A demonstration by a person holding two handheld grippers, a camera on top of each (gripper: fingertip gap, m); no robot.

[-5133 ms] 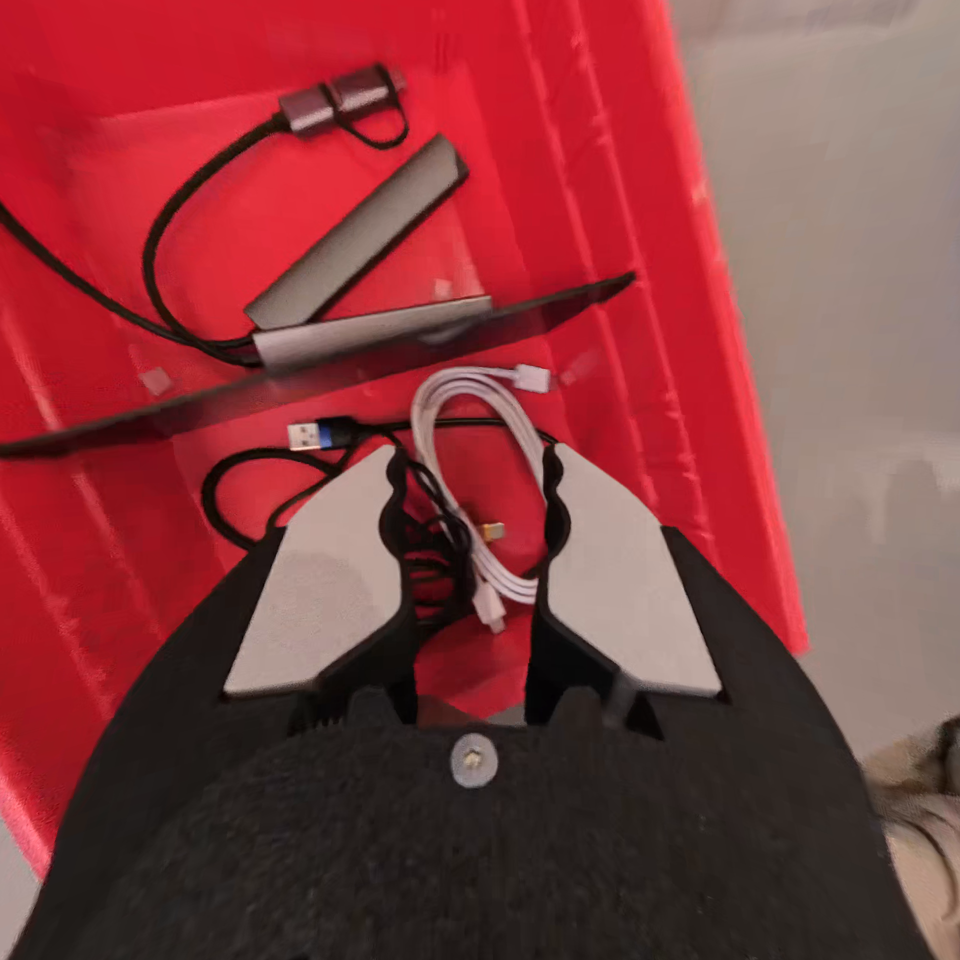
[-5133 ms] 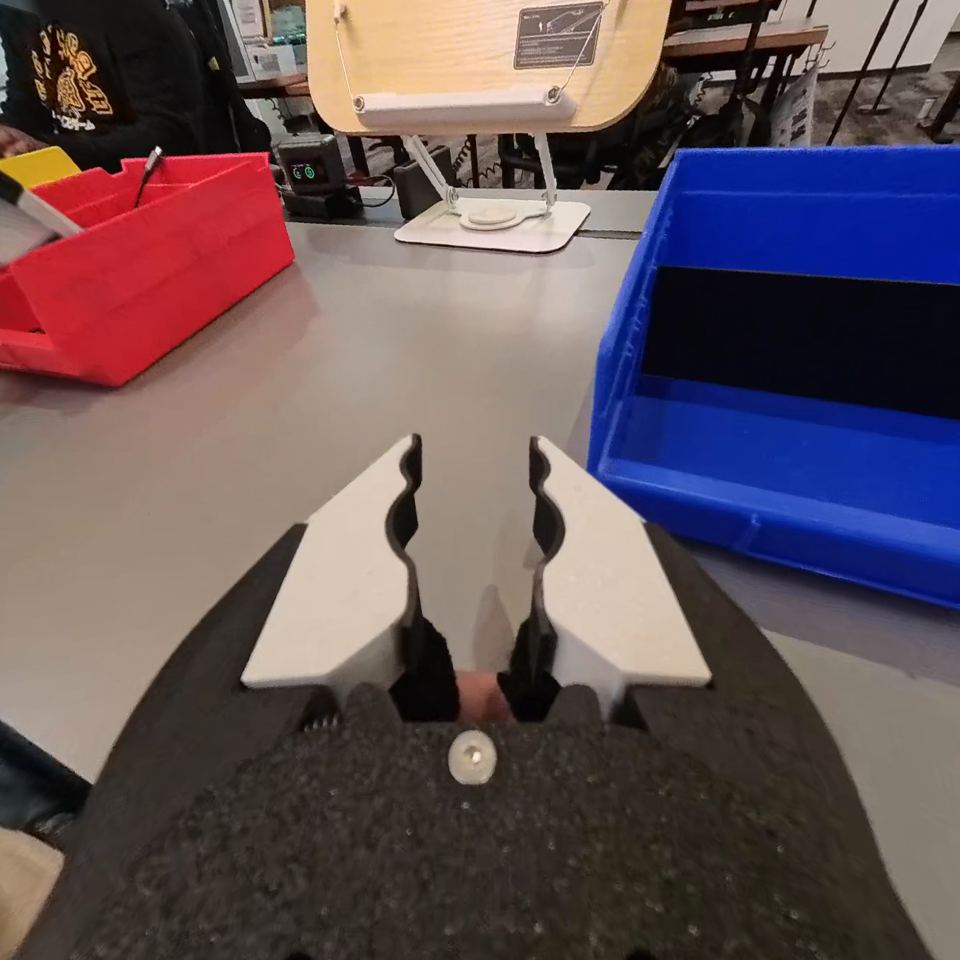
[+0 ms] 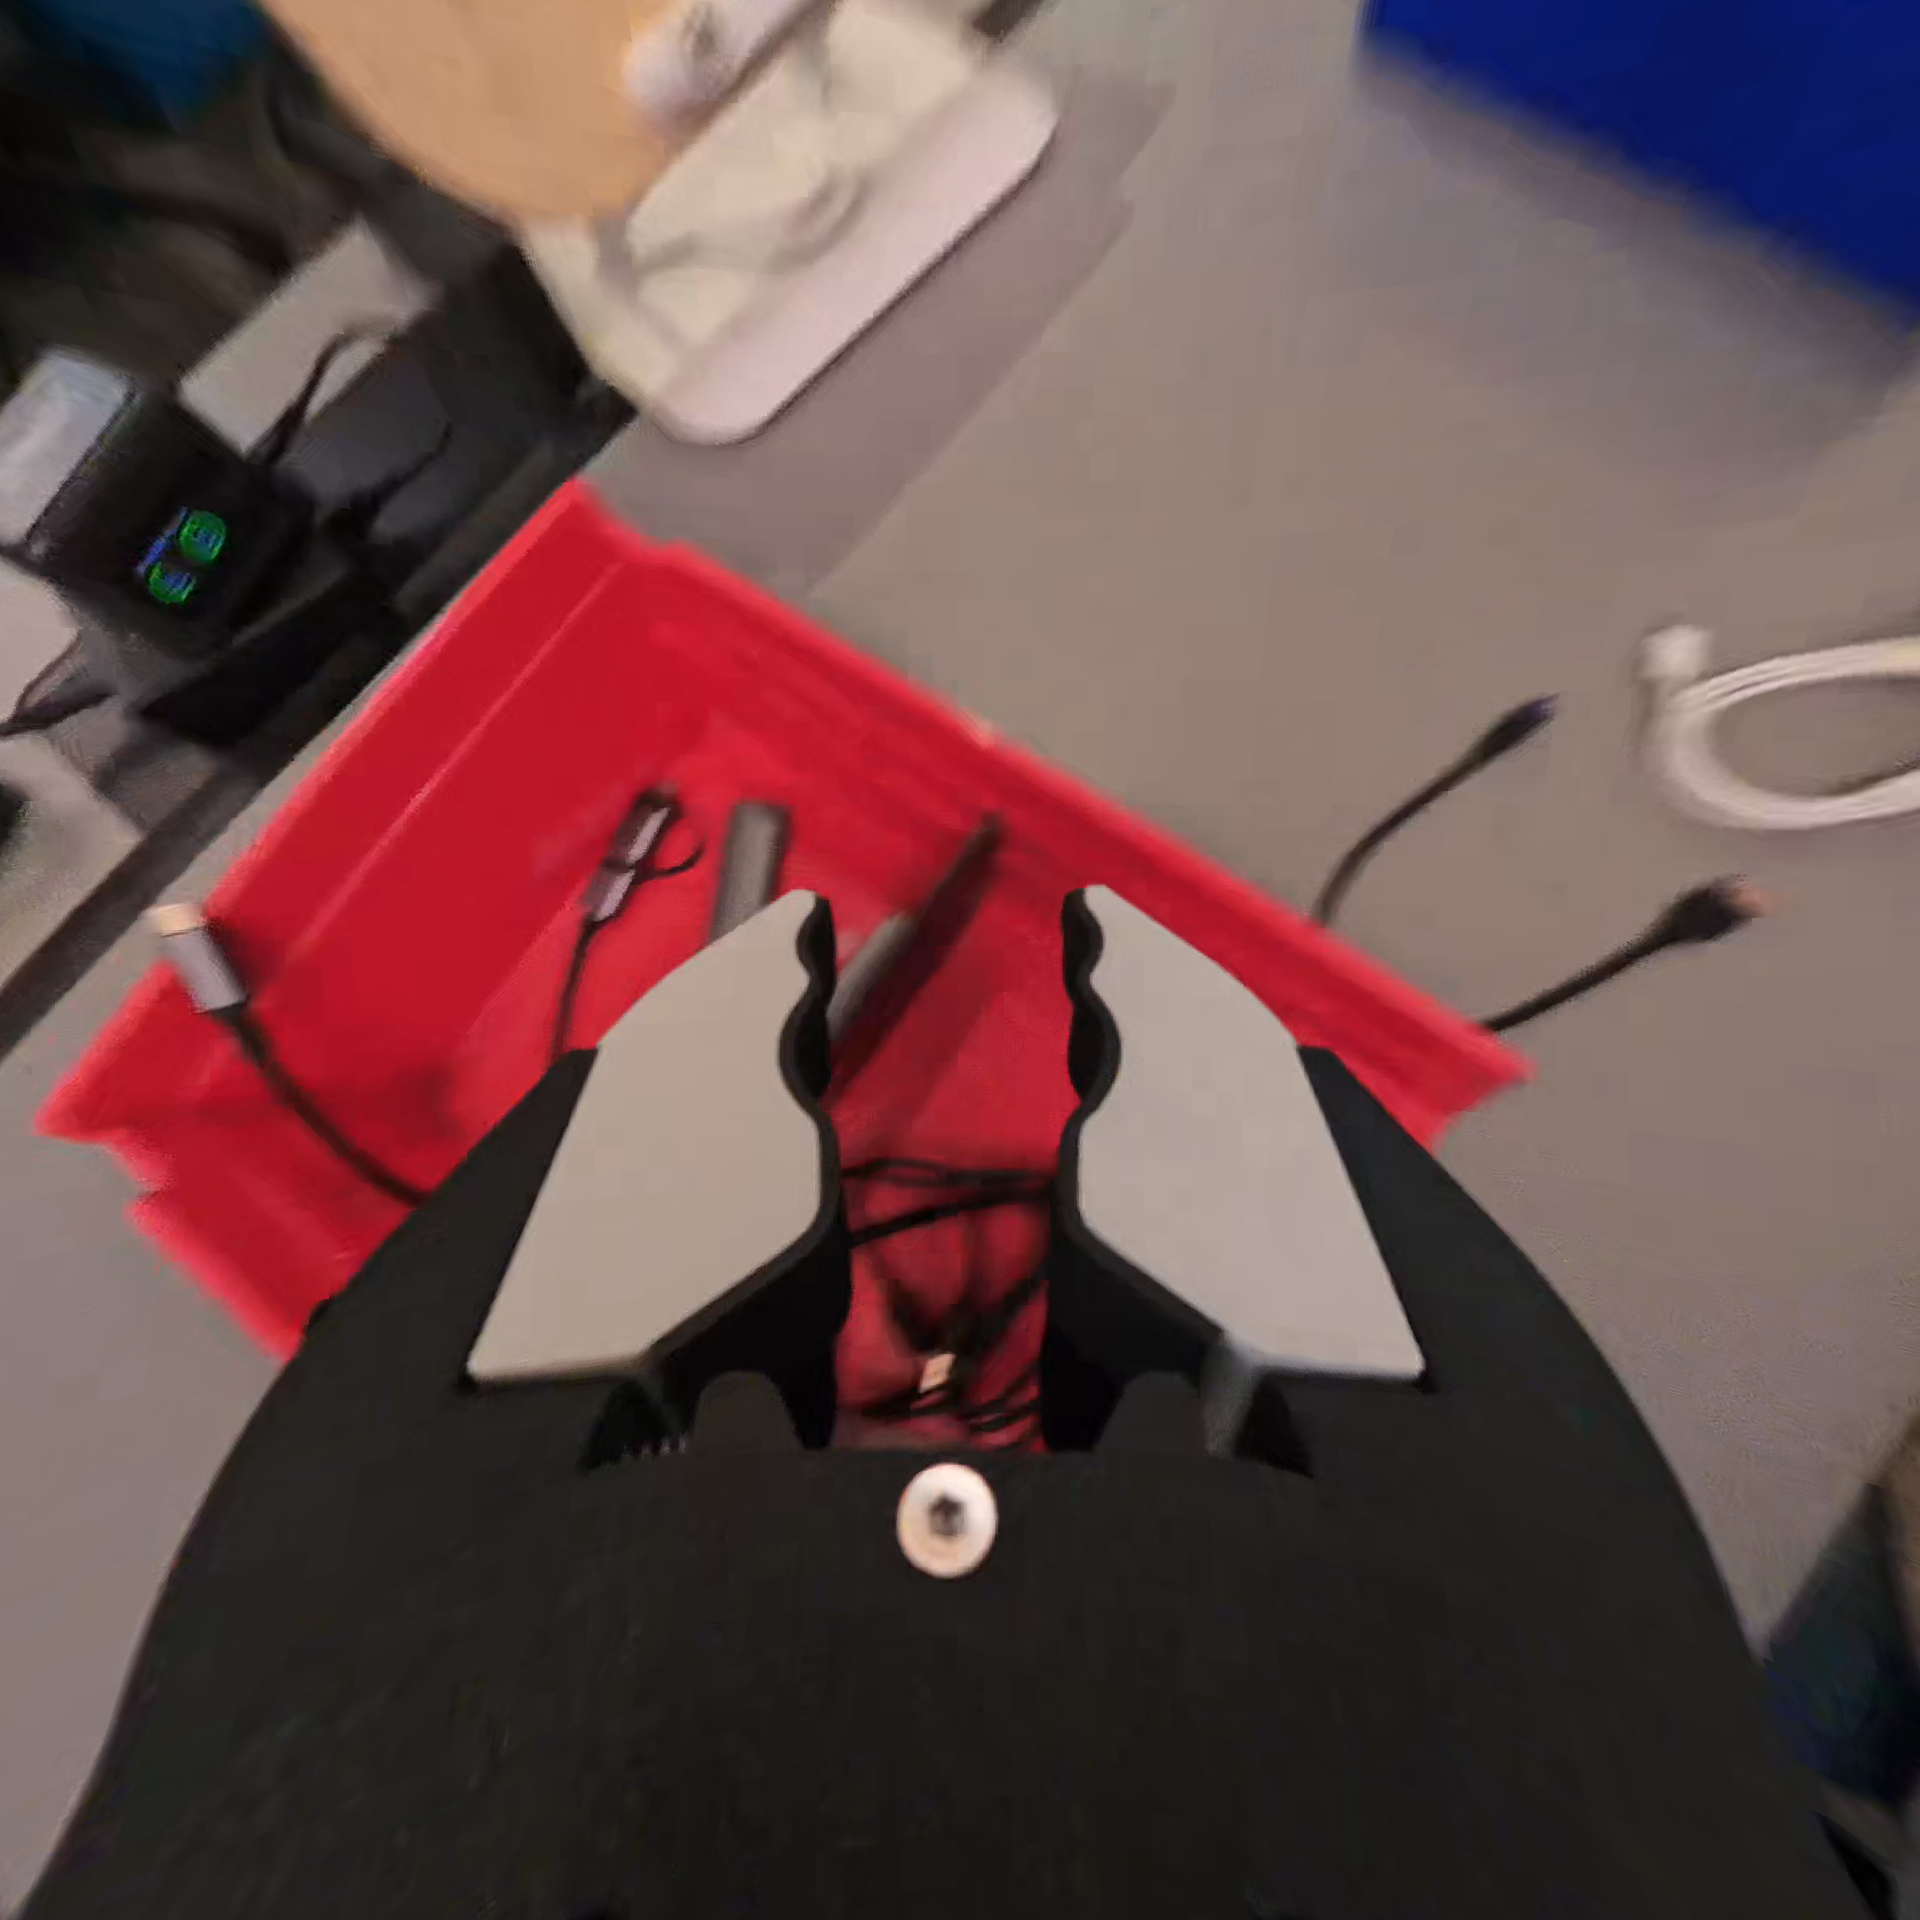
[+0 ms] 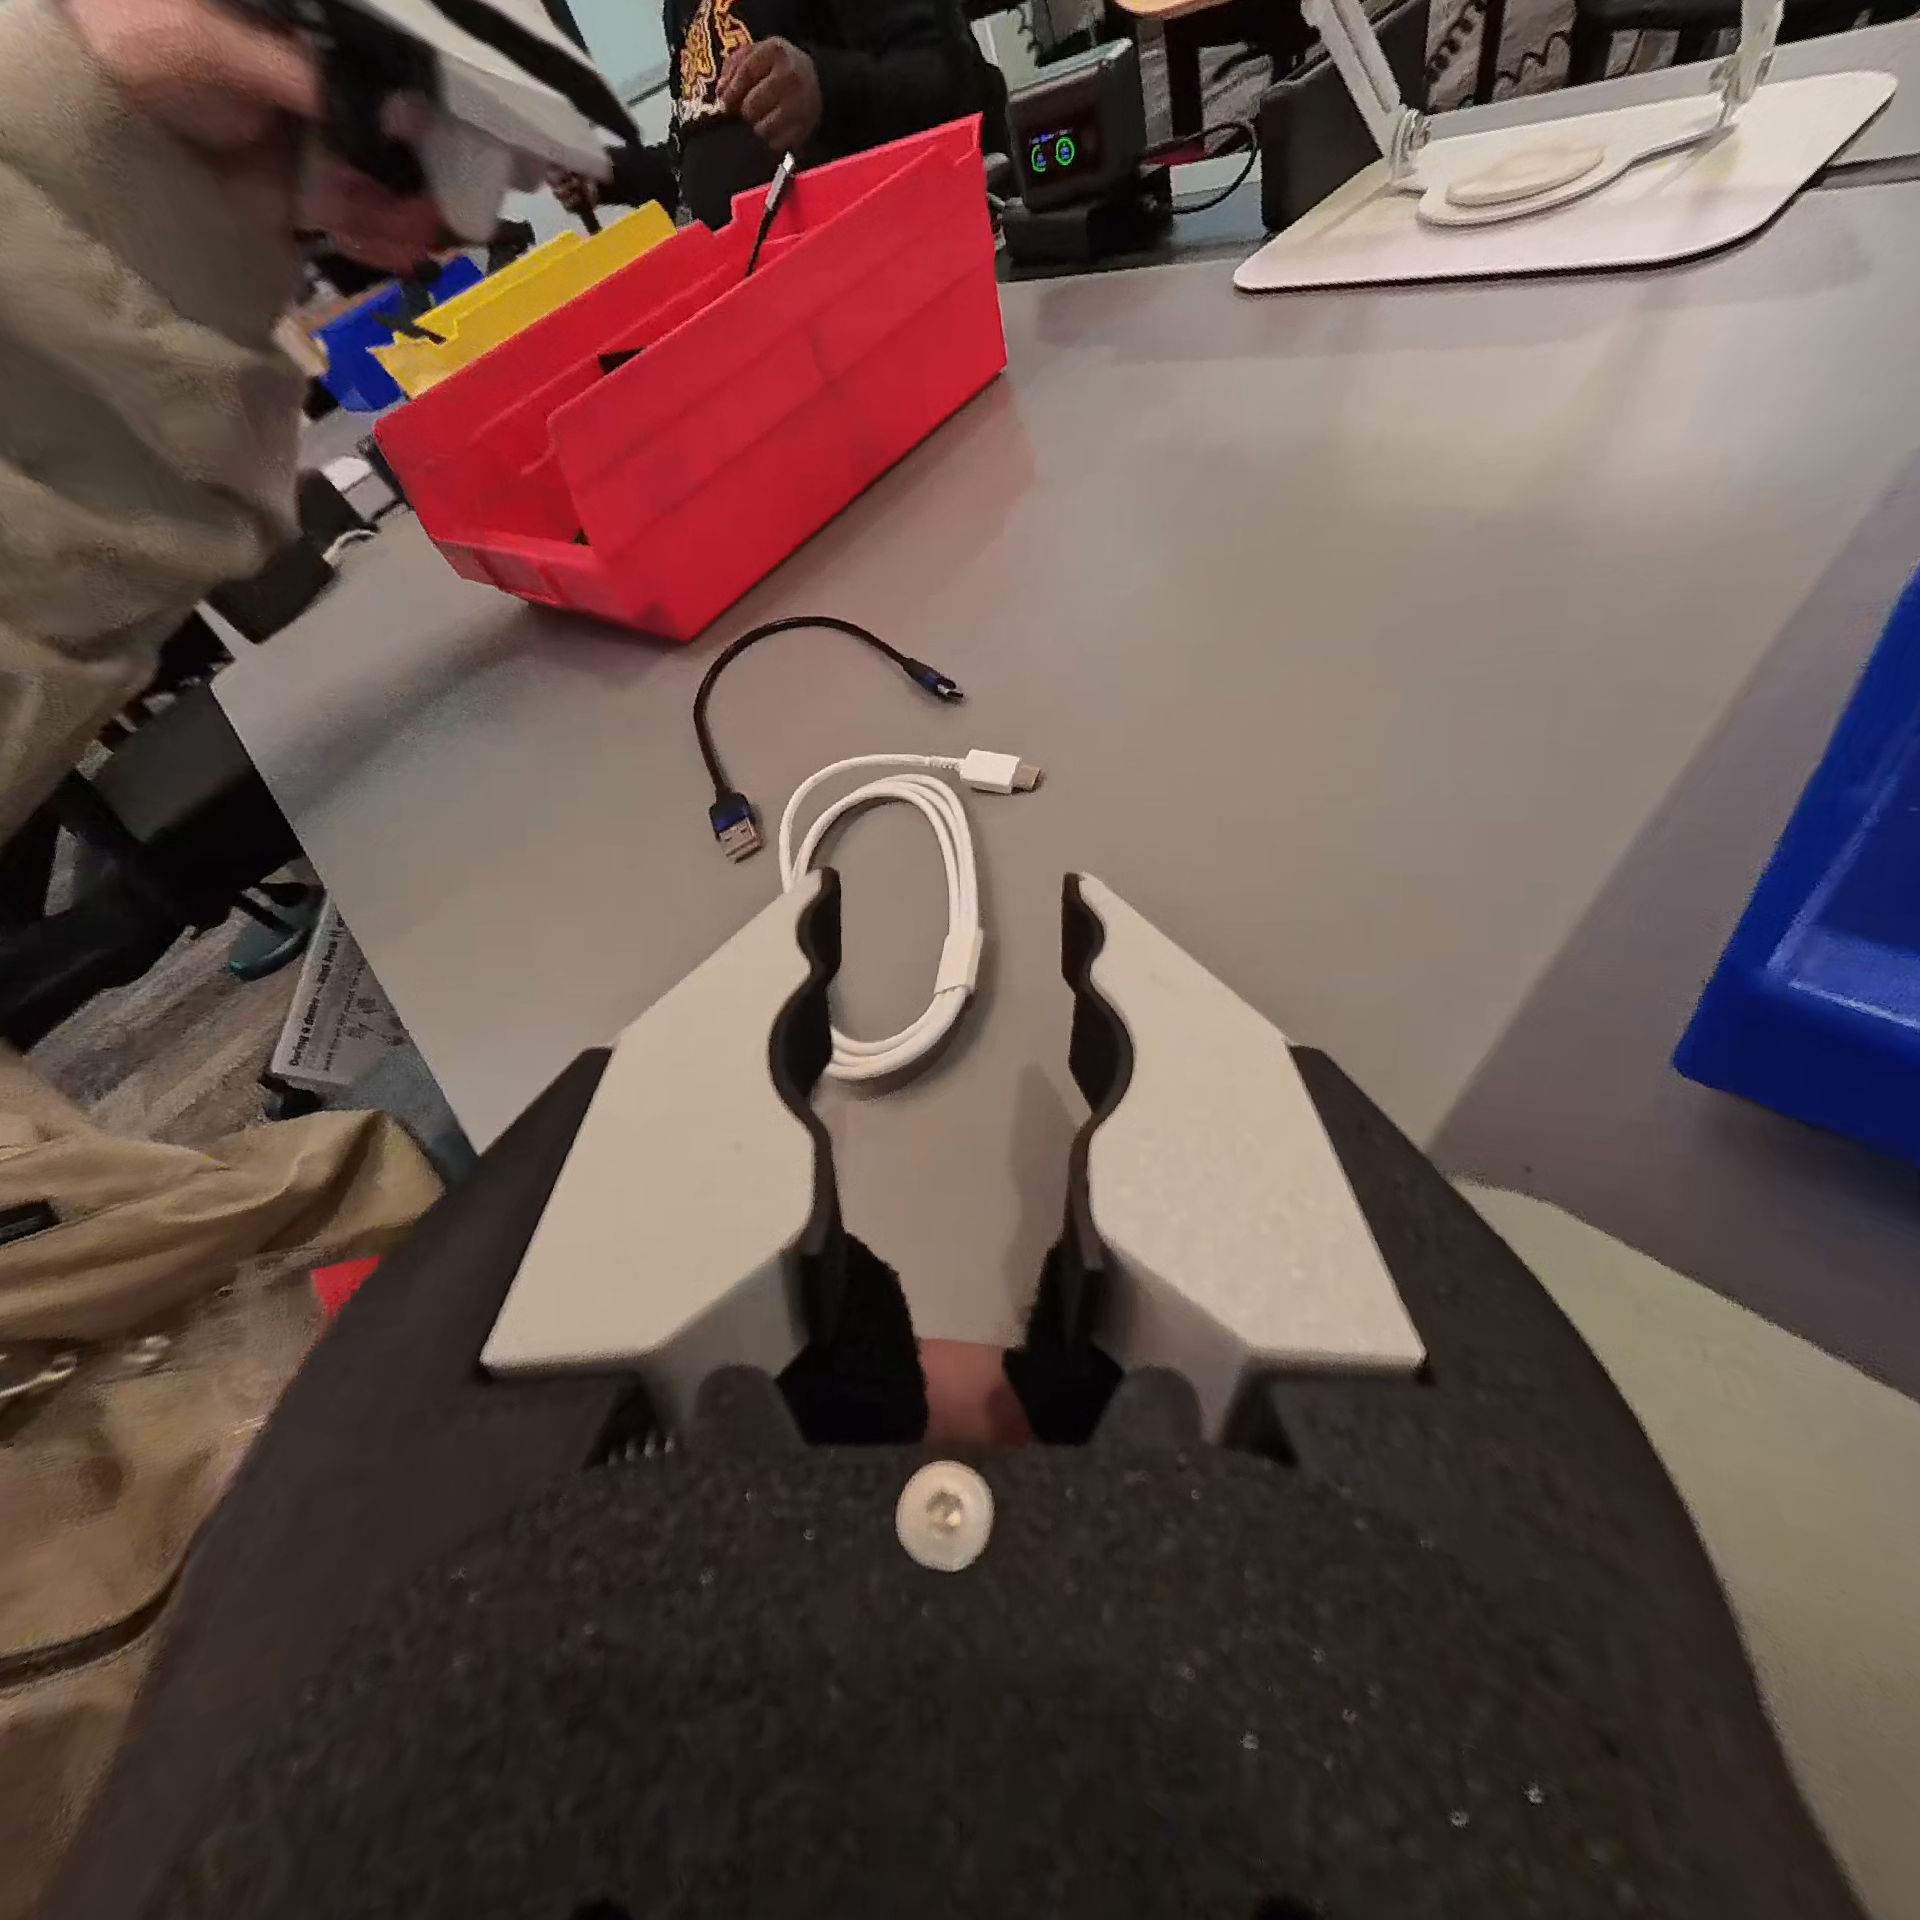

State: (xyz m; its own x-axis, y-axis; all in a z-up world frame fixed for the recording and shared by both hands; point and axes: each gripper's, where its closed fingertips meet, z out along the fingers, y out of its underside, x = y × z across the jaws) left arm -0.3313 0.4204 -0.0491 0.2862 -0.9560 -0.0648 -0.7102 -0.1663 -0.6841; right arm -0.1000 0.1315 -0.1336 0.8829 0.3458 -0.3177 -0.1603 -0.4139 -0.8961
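- My left gripper [image 3: 945,914] is now hanging higher above the red plastic bin [image 3: 727,665] instead of down among its cables as five seconds ago, and the coiled white USB cable [image 4: 914,914] and the short black USB cable [image 4: 769,717] are now lying out on the grey table [image 4: 1351,623] rather than inside that bin.
- My right gripper [image 4: 945,894] is now looking down at the white coil instead of across bare table, and the blue plastic bin [image 4: 1849,935] is sliding off to my right edge.
- Both of my grippers are standing with fingers apart and nothing between them; the left is hovering over a loose tangle of thin black cable [image 3: 935,1226] in the bin's near compartment.
- The white coil is sitting just in front of my right fingertips, its near loop running under the left one, not touching as far as I can tell.
- Judging how to close well here: I'd be straddling the bundled strands at the coil's near bend, so all loops get caught together.
- Counting: two cables on the table, one white, one black; two grey bar-shaped hubs [image 3: 748,862] in the red bin's far compartment, blurred; one red bin, one blue bin beside me, one white stand base [image 4: 1558,197] beyond.
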